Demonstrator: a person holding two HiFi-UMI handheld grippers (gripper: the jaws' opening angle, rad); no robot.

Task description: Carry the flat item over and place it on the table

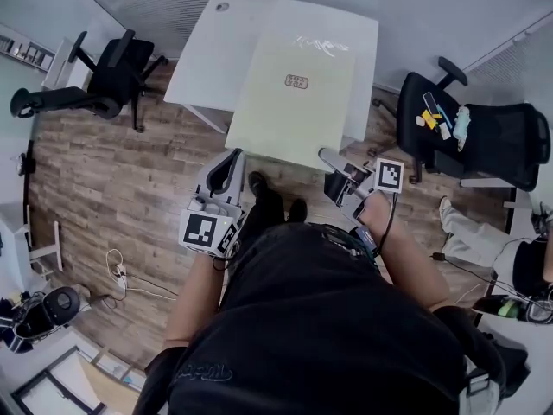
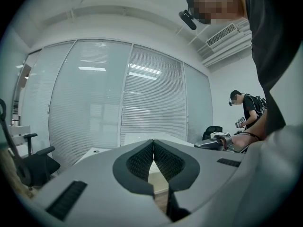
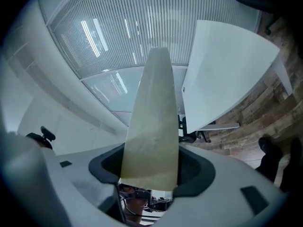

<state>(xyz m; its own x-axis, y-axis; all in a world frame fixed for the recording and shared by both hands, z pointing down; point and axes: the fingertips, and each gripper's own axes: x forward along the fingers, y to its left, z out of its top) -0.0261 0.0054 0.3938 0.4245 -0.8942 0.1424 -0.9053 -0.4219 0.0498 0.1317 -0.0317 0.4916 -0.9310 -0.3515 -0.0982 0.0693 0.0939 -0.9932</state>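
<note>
- Two grippers show in the head view, one on each side of the person. The left gripper (image 1: pixel 233 157) sits just beside the near left corner of the flat item (image 1: pixel 289 102). The right gripper (image 1: pixel 326 156) meets the item's near edge further along.
- In the same view the pale board, with a small label (image 1: pixel 296 81) near its middle, lies mostly above the white worktop (image 1: pixel 207 54). Its near edge overhangs toward the person. From here I cannot tell whether it rests on the worktop or hangs just over it.
- Left gripper view: the jaws are clenched, the ribbed pads meeting at the tips with nothing pinched between them. A sliver of pale surface shows through the gap below the tips. Beyond are the worktop and a second person (image 2: pixel 247 109) at the far right.
- Right gripper view: the jaws stand wide and grasp the flat item (image 3: pixel 151 126). It fills the space between the pads and runs away from the camera as a tapering strip. The worktop (image 3: pixel 227 65) shows to its right, above the wood floor (image 3: pixel 265 112).
- My reading is that the carry is nearly over and the set-down is the step in hand.
- Only one gripper truly grips, so the board is likely to twist or sag on its free side. The closed left gripper would serve best as a prop under the near corner.
- To do this well, bring the board in level and far enough that the overhang is small. Lower it flat rather than edge first, and open the right jaws only once the worktop bears the weight.
</note>
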